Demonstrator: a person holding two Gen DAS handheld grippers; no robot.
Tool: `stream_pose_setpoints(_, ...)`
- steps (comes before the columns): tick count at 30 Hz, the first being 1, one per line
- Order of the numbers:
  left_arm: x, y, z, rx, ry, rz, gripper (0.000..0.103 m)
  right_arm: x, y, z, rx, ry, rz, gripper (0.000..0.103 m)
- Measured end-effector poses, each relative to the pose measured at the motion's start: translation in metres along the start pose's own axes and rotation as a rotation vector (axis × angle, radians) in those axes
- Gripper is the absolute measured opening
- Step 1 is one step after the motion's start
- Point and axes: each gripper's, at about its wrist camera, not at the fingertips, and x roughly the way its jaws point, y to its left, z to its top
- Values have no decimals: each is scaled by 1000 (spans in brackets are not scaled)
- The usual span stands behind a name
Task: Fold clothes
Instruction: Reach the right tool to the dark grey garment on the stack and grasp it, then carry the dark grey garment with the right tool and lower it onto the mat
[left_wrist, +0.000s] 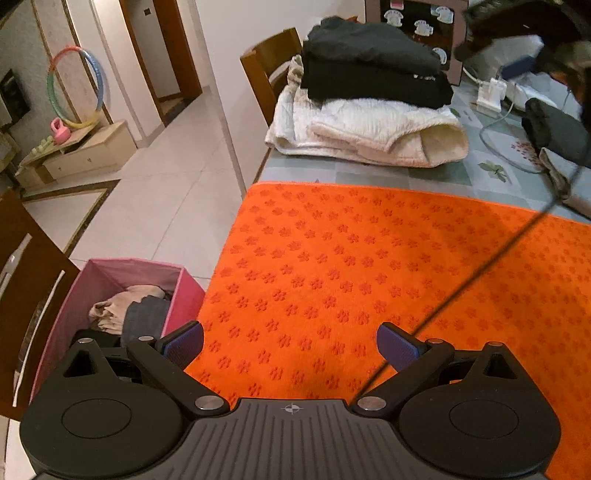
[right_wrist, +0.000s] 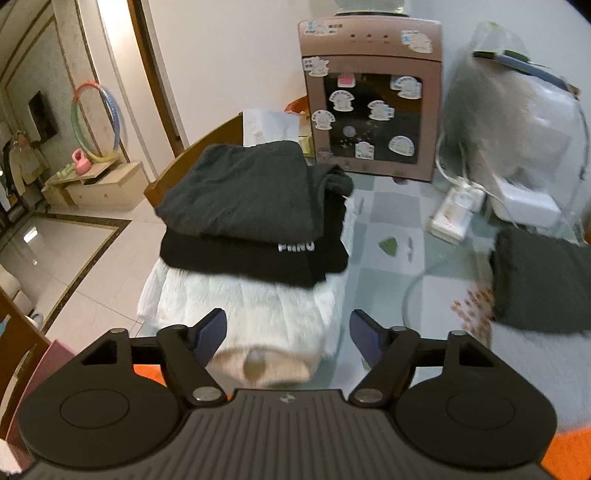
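folded pile at the table's far end, both grippers empty

left gripper (left_wrist: 290, 345): jaws spread wide, nothing between the blue pads (left_wrist: 184, 345). it hangs over the near left part of an orange mat (left_wrist: 369, 266) patterned with small flowers, which covers the near end of the table (left_wrist: 369, 173). no garment lies on the mat in this view.

right gripper (right_wrist: 288, 341): jaws apart, pads clear of any cloth, nothing held. it sits above the near end of the stack of folded clothes (right_wrist: 255, 236), with the fluffy white garment (right_wrist: 258, 314) directly beyond and below its fingertips. the view is partly blurred on its right side.

stack: white fleece garment at the bottom, a black garment with white lettering (right_wrist: 258, 256) on it, a dark grey garment (right_wrist: 243, 192) on top. the stack rests on the checked tablecloth beyond the mat, at the table's left edge, beside a wooden chair (left_wrist: 269, 62).

second dark folded garment (right_wrist: 543, 277): lies apart from the stack, to the right on the table.

pink fabric bin (left_wrist: 122, 291): stands on the floor to the left of the table; it holds loose beige and grey clothes (left_wrist: 129, 310), unfolded.

other items: a sticker-covered water dispenser (right_wrist: 373, 99) stands behind the stack; a white power strip (right_wrist: 456, 208) with cables lies to its right.
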Motion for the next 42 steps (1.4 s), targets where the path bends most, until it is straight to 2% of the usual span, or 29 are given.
stream_pose_setpoints(7,28,-1,10,-6,24,-10,100,64,0,36,-40,-20,1,63)
stream_pose_setpoints(14,39,2,19,-25,17,3,100,106,-1,56,-75,-31,-6,51)
stream_pose_setpoints(16,38,2,20,-27,17,6,100,114,-1,58,-83,-25,7,38)
stream_pose_setpoints(17,36,2,19,-27,17,8,100,115,-2,59,-81,-23,31,16)
stream_pose_setpoints(19,33,3,18,-27,16,11,99,112,-4,59,-60,-31,64,11)
stream_pose_setpoints(21,29,3,17,-31,17,19,97,103,-2,59,-62,-47,76,8)
stream_pose_setpoints(27,8,8,14,-64,7,26,94,49,7,52,-73,-85,125,7)
stream_pose_setpoints(31,-12,10,10,-77,-11,16,94,-1,11,28,-79,-71,167,7)
stream_pose_setpoints(36,-36,8,-4,-75,-17,-7,92,-67,8,-25,-62,-18,195,7)
stream_pose_setpoints(42,-67,0,-31,-38,-11,-37,91,-133,3,-123,6,122,219,7)
